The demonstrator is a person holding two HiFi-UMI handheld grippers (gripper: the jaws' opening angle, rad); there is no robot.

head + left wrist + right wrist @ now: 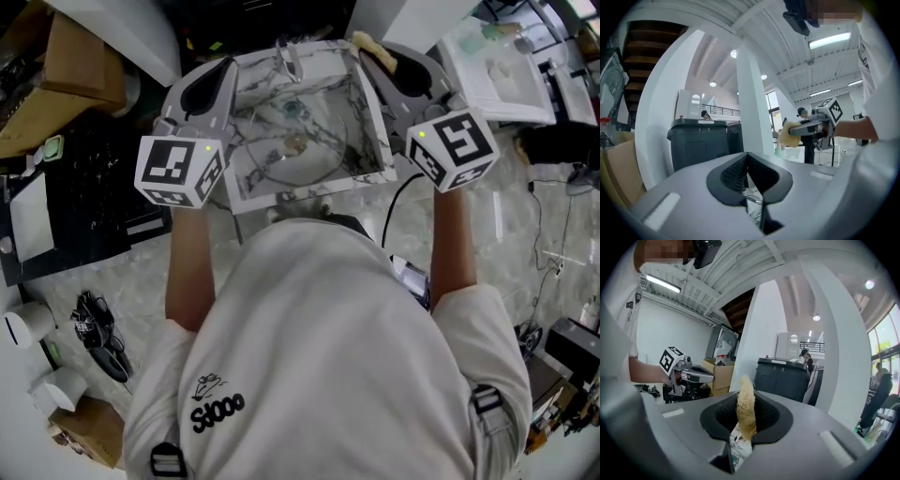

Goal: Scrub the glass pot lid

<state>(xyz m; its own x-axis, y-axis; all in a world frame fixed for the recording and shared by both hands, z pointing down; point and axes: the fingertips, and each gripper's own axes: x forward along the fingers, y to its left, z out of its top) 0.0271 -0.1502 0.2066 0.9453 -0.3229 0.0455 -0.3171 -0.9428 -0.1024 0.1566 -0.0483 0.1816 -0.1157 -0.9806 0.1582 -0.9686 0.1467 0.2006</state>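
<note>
White shirt [319,309] up front, then right gripper [380,58] clamped on a yellow sponge [367,43], left gripper [223,70] pinched shut on nothing, glass pot lid [291,161] down in the marbled sink [375,141], probably slick, heavy-ish and breakable, so I'd pin its rim.

A marbled basin [309,194] at twelve o'clock holds the glass lid [300,164], while the pale speckled floor [506,234] bears a cardboard box [82,52] at ten o'clock and black cables [98,333] at eight.
</note>
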